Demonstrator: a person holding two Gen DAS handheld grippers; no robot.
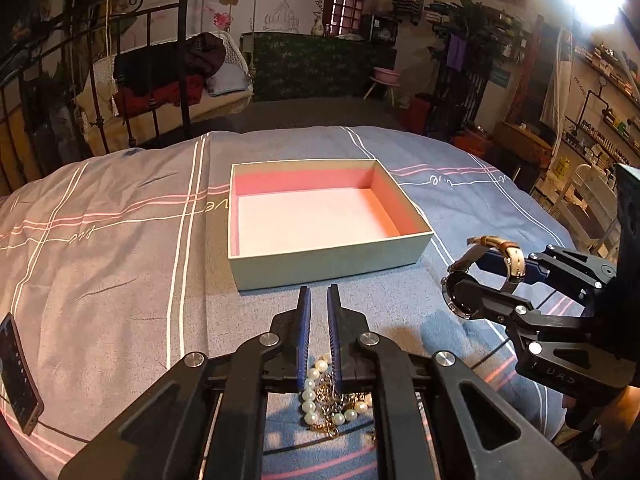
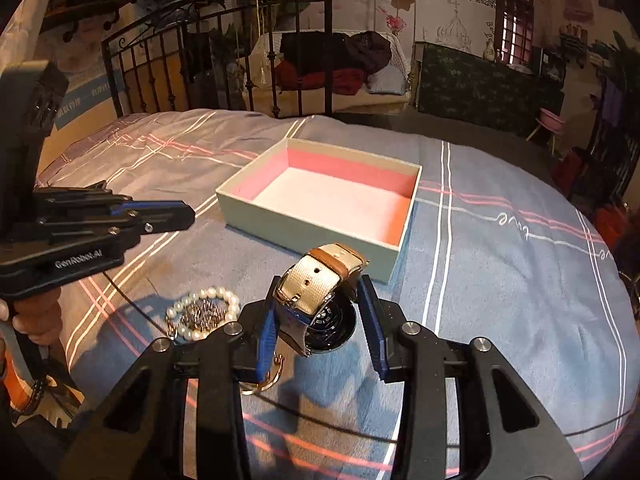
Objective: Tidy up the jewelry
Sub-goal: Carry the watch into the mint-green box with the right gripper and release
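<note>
My right gripper (image 2: 320, 286) is shut on a watch (image 2: 320, 276) with a cream and tan strap and a dark dial, and holds it clear of the bedspread. In the left wrist view the watch (image 1: 508, 256) hangs in that gripper (image 1: 468, 272), right of the box. An open box (image 1: 332, 260) with pink inner walls sits ahead, with nothing in it (image 2: 304, 236). My left gripper (image 1: 318, 290) is shut, nothing visible between its tips, and hovers left of the box (image 2: 188, 212). A pearl bracelet (image 2: 204, 294) around a gold chain (image 2: 200, 314) lies on the bed beneath it (image 1: 310, 396).
The bed (image 1: 120, 240) has a blue-grey striped cover. A phone (image 1: 16, 372) lies at its left edge. A gold hoop (image 2: 268, 380) rests under my right gripper, and a thin black cable (image 2: 360, 432) crosses the near cover. An iron bed frame (image 2: 160, 60) stands behind.
</note>
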